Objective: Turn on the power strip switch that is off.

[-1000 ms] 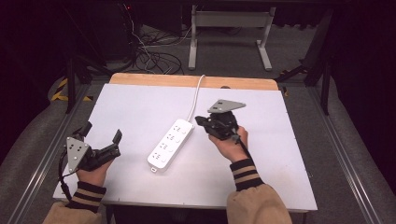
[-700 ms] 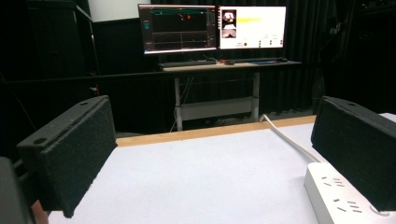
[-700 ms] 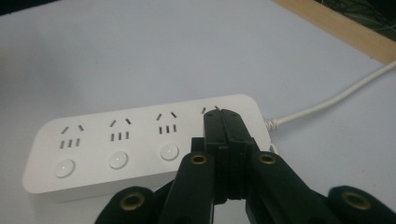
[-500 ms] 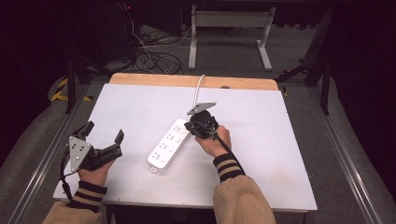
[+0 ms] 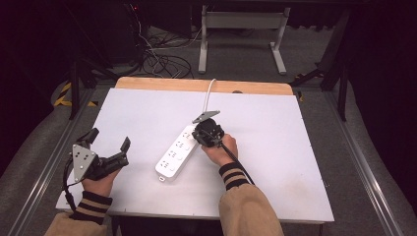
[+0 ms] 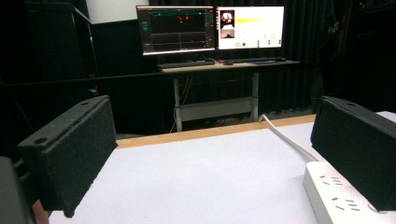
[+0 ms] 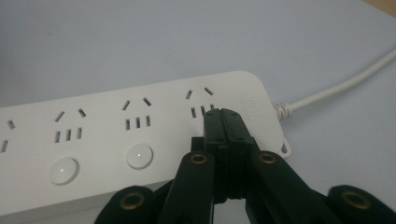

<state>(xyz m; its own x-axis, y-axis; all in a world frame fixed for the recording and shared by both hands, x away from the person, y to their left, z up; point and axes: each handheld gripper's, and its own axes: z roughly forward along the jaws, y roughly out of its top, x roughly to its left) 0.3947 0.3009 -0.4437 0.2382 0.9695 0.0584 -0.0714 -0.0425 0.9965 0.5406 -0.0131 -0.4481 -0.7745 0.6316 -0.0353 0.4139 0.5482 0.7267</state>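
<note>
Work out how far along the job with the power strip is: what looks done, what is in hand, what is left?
Done: the right gripper has reached the white power strip at its cable end. In hand: in the right gripper view its jaws are shut, tips over the spot in the row of round buttons below the end socket, likely to press a switch. Left: any press is unconfirmed; the left gripper waits open, apart.

One power strip (image 5: 178, 151) on one table (image 5: 275, 162). One cord (image 5: 209, 94) runs off the strip's far end. Right gripper view shows three round buttons (image 7: 139, 156) on the strip; a third is under the jaws. Two grippers: left gripper (image 5: 107, 145), right gripper (image 5: 197, 136). Two hands (image 5: 220, 147). Two monitors (image 6: 176, 29) on one desk (image 6: 224, 65) behind.
</note>
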